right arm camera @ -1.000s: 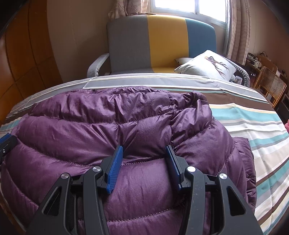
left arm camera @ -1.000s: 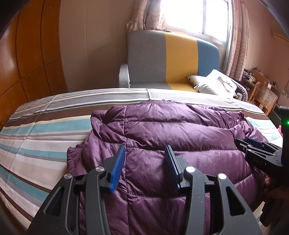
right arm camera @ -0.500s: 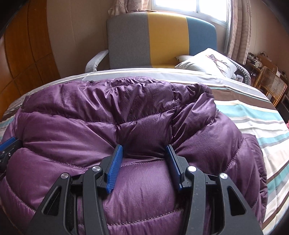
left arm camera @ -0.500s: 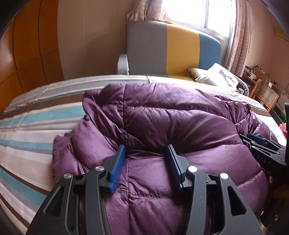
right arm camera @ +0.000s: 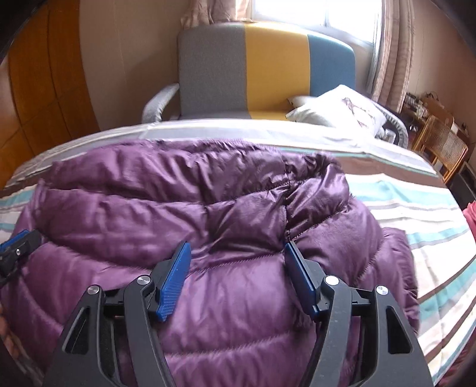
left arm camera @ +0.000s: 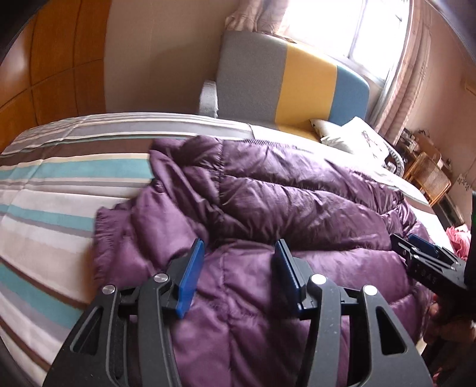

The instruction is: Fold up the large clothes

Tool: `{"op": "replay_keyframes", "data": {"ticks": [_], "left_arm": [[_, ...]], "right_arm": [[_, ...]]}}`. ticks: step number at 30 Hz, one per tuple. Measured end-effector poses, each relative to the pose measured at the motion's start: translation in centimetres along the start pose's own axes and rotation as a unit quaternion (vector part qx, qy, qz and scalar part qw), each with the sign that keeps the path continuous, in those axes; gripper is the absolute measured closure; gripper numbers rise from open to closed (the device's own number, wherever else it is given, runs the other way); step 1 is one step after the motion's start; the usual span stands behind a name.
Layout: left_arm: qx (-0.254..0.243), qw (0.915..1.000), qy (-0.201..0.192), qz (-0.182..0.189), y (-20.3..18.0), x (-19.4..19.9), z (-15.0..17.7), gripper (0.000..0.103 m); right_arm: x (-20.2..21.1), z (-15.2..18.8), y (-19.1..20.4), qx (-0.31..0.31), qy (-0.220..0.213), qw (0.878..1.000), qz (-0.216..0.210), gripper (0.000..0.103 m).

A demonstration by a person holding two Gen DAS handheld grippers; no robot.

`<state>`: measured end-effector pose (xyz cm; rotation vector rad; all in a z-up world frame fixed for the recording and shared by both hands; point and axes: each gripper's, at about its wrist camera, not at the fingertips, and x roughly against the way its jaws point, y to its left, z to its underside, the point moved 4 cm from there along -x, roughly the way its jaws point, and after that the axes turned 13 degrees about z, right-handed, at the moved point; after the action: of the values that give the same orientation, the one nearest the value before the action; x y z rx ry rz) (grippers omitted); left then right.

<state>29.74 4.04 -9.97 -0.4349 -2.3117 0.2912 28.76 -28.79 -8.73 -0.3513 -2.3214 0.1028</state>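
I'm working in a home bedroom. A bed (right arm camera: 416, 184) with a striped cover in teal, brown, grey and white fills my view. Just beyond the bed stands an armchair (right arm camera: 267, 68) in grey, yellow and blue, with a white pillow (right arm camera: 336, 110) on its seat. Behind the armchair, a curtained window (right arm camera: 348, 18); left of it, wooden wardrobe panels (left arm camera: 50, 68); right of it, a cane chair (right arm camera: 443, 143).

The only lettering sits on the right gripper (left arm camera: 428, 253) body, too blurred to read.
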Motion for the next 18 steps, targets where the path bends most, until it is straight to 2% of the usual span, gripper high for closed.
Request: {"op": "replay_keyframes", "data": {"ticks": [10,15,18], "left_arm": [[-0.007,0.9991,-0.021,-0.035,1.2,4.9,1.3,0.05],[0.008,0.9985,-0.023,-0.048,3.0,6.2,2.1,0.048],[0.032,0.9977,-0.019,-0.056,4.6,6.7,2.9,0.047]], "right_arm": [[4.8,0.8,-1.3,-0.002,-0.029,1.0,-0.005,0.038],[5.5,1.4,-2.2,0.0,-0.032,0.999,0.004,0.038],[4.8,2.2,-2.6,-0.001,-0.016,1.0,0.01,0.038]]}}
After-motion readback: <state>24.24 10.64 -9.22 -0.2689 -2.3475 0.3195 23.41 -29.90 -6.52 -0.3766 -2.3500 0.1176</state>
